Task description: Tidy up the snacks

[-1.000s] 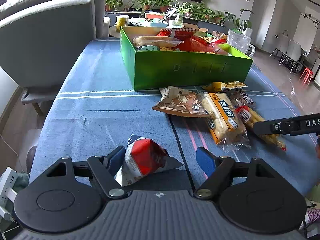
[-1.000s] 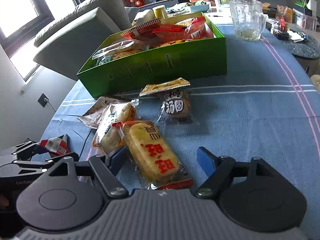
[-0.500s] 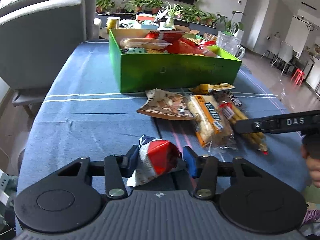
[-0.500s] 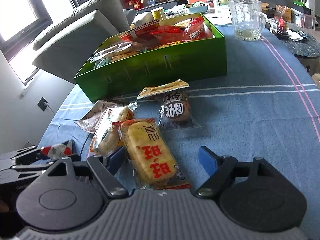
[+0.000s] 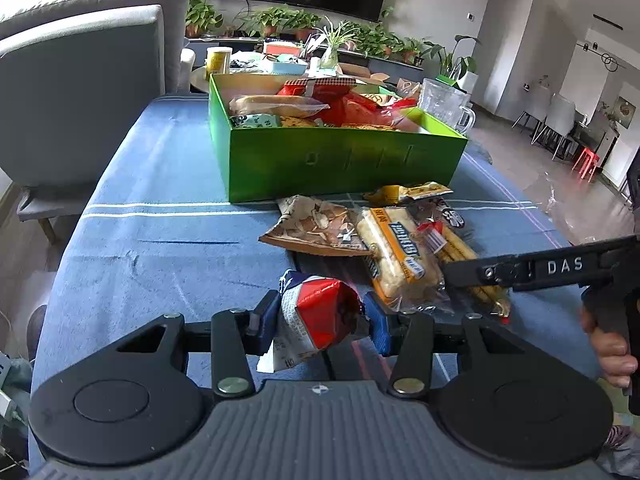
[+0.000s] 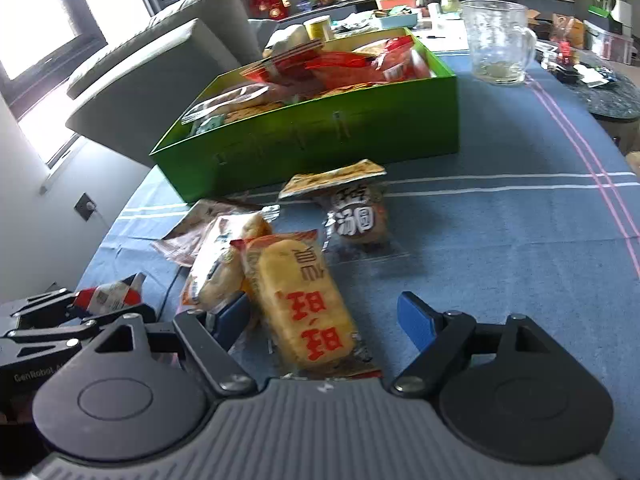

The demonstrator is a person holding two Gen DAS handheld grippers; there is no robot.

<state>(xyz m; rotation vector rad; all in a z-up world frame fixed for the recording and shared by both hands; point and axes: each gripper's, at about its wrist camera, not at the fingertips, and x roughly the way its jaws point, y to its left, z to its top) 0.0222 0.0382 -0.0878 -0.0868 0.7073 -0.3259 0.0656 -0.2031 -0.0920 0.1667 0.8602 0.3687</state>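
On blue tablecloth [image 5: 160, 240], left tool [image 5: 320, 316] clamping red snack [image 5: 324, 312]

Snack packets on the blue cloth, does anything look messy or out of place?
Yes. Several packets lie overlapping in a loose heap in front of the green box, not yet inside.

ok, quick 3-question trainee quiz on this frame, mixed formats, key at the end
1. True or false: the left gripper is shut on the red-and-white snack packet.
2. Which snack lies between the fingers of the right gripper? A) the rice cracker pack with red characters B) the brown tangyuan packet C) the yellow flat packet
3. Fill in: loose snacks lie on the blue tablecloth in front of the ____ box.

Key: 1 true; 2 A; 3 green
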